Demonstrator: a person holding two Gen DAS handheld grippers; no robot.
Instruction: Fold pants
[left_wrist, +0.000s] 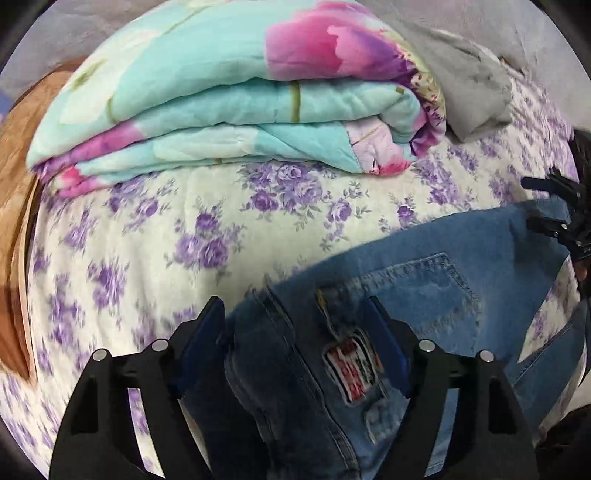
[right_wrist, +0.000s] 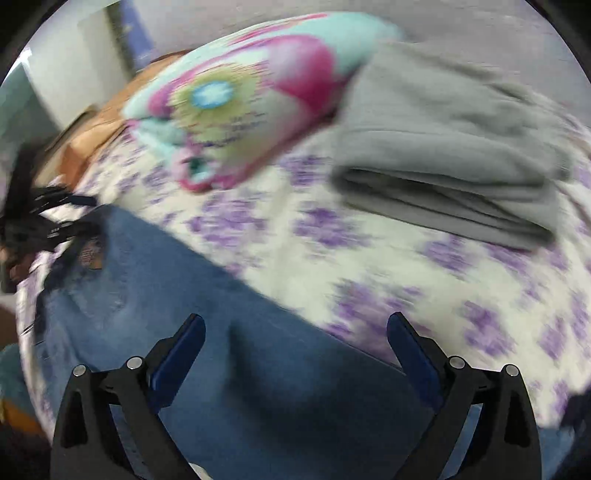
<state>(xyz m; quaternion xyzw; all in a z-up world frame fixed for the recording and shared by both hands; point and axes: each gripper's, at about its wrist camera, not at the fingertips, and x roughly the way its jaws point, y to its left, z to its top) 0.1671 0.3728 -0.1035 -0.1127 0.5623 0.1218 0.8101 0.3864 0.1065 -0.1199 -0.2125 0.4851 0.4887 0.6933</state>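
Blue denim pants (left_wrist: 424, 288) lie on a bed with a purple-flowered sheet (left_wrist: 147, 240). In the left wrist view my left gripper (left_wrist: 295, 321) is open, its jaws wide on either side of the bunched waistband with a red and white label (left_wrist: 352, 369). My right gripper (left_wrist: 554, 218) shows at the right edge by the far denim corner. In the blurred right wrist view my right gripper (right_wrist: 295, 336) is open above the pants (right_wrist: 221, 332), holding nothing. The left gripper (right_wrist: 48, 221) shows at the left edge.
A folded turquoise and pink quilt (left_wrist: 229, 110) lies at the back of the bed, also in the right wrist view (right_wrist: 236, 110). Folded grey cloth (right_wrist: 443, 162) lies beside it, at the back right (left_wrist: 472, 81). A brown headboard (left_wrist: 14, 184) stands at left.
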